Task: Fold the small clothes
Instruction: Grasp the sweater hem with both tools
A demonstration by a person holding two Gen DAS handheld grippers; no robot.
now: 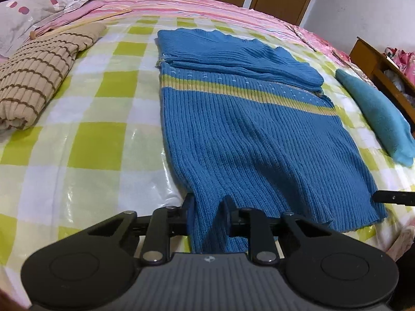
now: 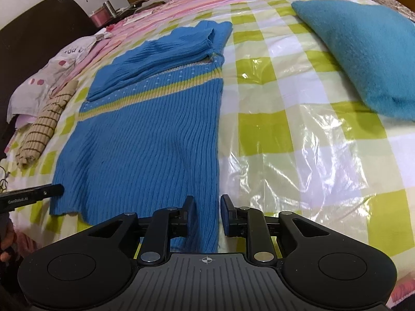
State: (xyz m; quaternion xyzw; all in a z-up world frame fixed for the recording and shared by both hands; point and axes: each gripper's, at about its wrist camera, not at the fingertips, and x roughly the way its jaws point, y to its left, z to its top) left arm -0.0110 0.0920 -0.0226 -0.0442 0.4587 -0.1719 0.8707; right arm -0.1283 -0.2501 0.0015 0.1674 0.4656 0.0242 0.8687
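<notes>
A blue sweater [image 1: 241, 129] lies flat on the bed [image 1: 77, 142], sleeves folded in. At six o'clock, the left gripper [image 1: 208, 210] pinches one hem corner. The right gripper [image 2: 206, 212], slightly parted, straddles the other corner without clamping, probably readying a fold upward.

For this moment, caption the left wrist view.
Left hand-held gripper pinches the near hem of a blue sweater spread on a checked bedcover.

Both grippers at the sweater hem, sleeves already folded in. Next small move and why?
Probably close the right gripper fully on the hem. The left gripper already bunches the blue sweater between its pads, while the right's pads sit around the other hem corner with a gap on one side. Once both grip, the hem can lift toward the collar.
</notes>
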